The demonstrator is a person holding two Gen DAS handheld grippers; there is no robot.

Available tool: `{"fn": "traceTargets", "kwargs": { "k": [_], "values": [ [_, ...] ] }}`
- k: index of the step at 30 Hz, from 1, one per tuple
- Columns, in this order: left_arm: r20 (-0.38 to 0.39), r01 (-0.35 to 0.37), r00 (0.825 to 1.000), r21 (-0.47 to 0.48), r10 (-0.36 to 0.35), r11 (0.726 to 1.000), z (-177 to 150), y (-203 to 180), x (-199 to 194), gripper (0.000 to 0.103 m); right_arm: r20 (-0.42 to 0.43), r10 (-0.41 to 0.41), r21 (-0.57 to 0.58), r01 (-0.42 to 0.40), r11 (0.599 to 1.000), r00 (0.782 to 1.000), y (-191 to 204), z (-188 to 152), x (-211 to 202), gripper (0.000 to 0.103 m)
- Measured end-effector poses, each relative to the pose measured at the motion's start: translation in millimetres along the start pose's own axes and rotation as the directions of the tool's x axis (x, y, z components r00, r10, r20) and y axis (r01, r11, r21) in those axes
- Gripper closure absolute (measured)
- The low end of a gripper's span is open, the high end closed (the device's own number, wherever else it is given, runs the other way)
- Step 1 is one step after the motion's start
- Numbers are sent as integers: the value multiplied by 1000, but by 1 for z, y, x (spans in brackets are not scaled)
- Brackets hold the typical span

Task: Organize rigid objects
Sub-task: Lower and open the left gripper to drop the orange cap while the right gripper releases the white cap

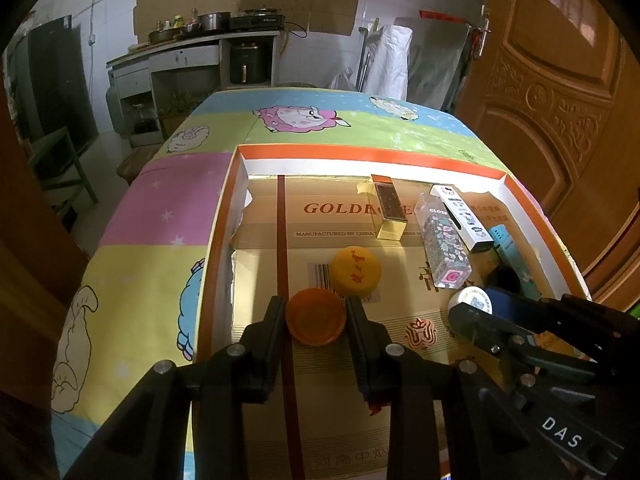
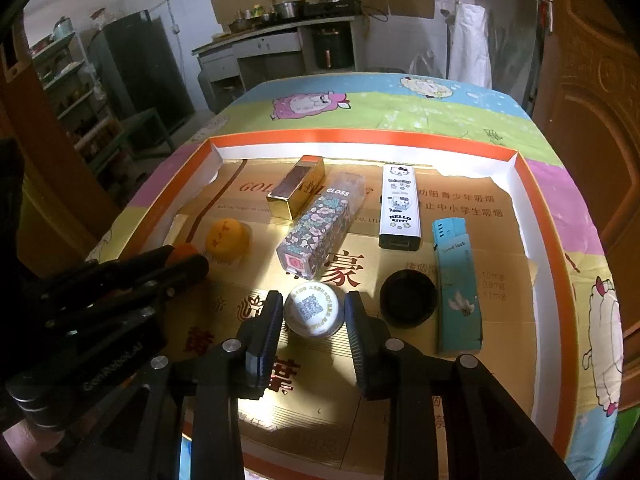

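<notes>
At the lower centre of each frame, the orange cap (image 1: 316, 316) is clamped by the left gripper (image 1: 316, 320) and the white cap (image 2: 315, 309) is bracketed by the slightly parted jaws of the right gripper (image 2: 314, 316), probably for sorting.

We see open cardboard floor in the far left part of the tray (image 1: 360, 152), beyond the yellow cap (image 1: 355, 271). To the right the way is crowded: the gold box (image 2: 298, 186), the floral gloss box (image 2: 316, 228), the Hello Kitty box (image 2: 400, 206) and the teal lighter (image 2: 456, 284) lie side by side with narrow lanes between them. The black cap (image 2: 408, 304) sits just beside the lighter. The tray's raised walls bound every side.
</notes>
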State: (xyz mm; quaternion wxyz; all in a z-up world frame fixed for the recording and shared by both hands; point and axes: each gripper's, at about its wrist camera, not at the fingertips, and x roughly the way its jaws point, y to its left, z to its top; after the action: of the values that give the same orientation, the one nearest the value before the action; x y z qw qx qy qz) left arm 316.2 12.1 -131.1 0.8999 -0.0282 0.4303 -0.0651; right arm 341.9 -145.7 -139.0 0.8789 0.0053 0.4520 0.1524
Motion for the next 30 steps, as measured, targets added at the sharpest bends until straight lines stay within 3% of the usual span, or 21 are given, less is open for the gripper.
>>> {"fn": "traceTargets", "kwargs": {
  "k": [6, 30],
  "values": [
    [3, 0, 1000, -4, 0, 1000, 0, 1, -1, 72, 0, 0, 2, 0, 1000, 1000, 0, 0, -1, 63],
    [46, -8, 999, 7, 8, 1000, 1, -5, -26, 72, 24, -8, 30, 7, 1000, 1000, -4, -5, -26, 63]
  ]
}}
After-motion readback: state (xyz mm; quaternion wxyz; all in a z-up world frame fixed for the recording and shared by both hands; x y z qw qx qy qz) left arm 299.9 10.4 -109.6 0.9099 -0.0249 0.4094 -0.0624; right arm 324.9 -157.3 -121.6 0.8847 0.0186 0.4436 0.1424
